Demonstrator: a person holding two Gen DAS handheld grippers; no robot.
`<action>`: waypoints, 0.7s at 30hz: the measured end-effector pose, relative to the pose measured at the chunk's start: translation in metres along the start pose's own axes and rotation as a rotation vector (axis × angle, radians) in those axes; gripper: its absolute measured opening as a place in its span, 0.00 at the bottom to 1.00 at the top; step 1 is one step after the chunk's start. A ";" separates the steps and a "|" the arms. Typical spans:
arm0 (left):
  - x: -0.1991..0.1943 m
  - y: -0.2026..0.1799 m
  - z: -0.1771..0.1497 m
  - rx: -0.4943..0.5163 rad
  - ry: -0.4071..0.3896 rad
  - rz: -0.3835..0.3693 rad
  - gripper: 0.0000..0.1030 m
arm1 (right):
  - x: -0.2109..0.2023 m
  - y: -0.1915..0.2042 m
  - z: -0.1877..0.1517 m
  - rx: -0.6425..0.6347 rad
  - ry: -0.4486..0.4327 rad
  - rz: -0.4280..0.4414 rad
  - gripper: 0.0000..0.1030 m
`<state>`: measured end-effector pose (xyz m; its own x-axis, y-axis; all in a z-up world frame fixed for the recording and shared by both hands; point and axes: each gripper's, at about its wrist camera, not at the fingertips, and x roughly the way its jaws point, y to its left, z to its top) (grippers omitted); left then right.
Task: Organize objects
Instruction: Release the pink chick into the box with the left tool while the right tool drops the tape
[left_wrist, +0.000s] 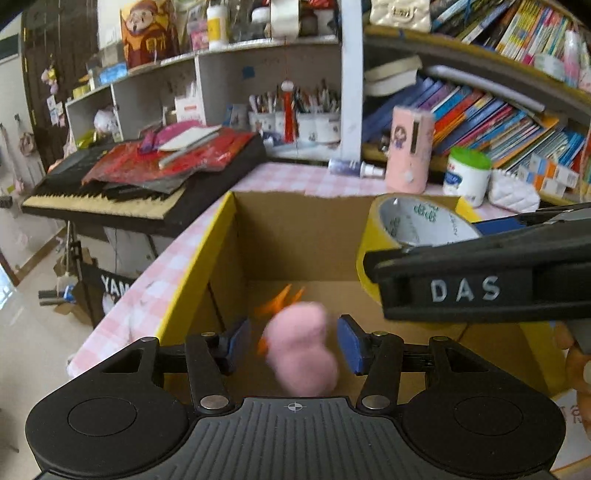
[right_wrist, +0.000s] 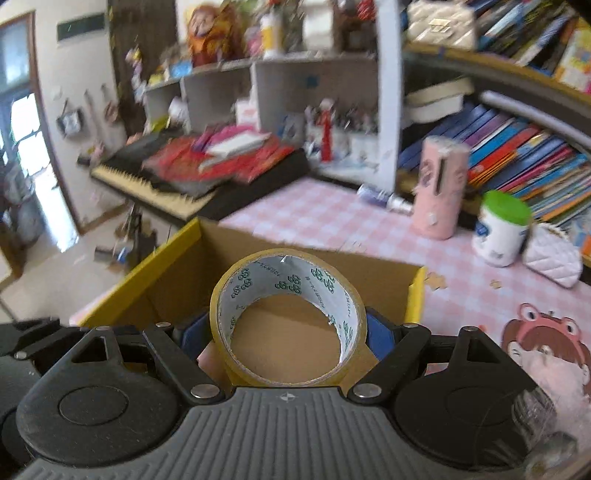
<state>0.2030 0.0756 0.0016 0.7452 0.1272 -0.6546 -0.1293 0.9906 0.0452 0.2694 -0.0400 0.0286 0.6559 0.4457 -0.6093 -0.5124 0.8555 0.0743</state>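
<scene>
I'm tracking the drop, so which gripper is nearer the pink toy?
Left. The pink toy sits blurred between the left gripper's open pads; the right gripper, off to its right, grips the tape.

Left gripper (left_wrist: 293, 345) over cardboard box (left_wrist: 295, 240), pads clear of blurred pink toy (left_wrist: 301, 354) between them. Tape roll (left_wrist: 410, 236) at right.

Pink checked table (right_wrist: 325, 218): cardboard box (right_wrist: 177, 273), pink tube (right_wrist: 441, 188), white jar (right_wrist: 498, 229)

Matt brown cardboard box (left_wrist: 295, 240); glossy yellow tape (right_wrist: 288, 321) with paper core; fuzzy pink toy (left_wrist: 301, 350); smooth checked tabletop (right_wrist: 332, 221).
</scene>
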 end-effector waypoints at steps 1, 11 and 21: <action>0.003 0.000 0.000 -0.002 0.009 0.005 0.49 | 0.006 0.000 0.000 -0.008 0.022 0.005 0.81; -0.004 -0.003 -0.006 0.005 0.028 -0.006 0.58 | 0.048 0.004 -0.002 -0.079 0.212 0.023 0.82; -0.037 0.015 -0.007 -0.082 -0.056 0.041 0.84 | 0.026 0.008 -0.003 -0.067 0.122 -0.021 0.95</action>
<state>0.1693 0.0854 0.0213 0.7733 0.1723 -0.6101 -0.2119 0.9773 0.0074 0.2805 -0.0226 0.0112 0.5963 0.3894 -0.7020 -0.5383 0.8427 0.0102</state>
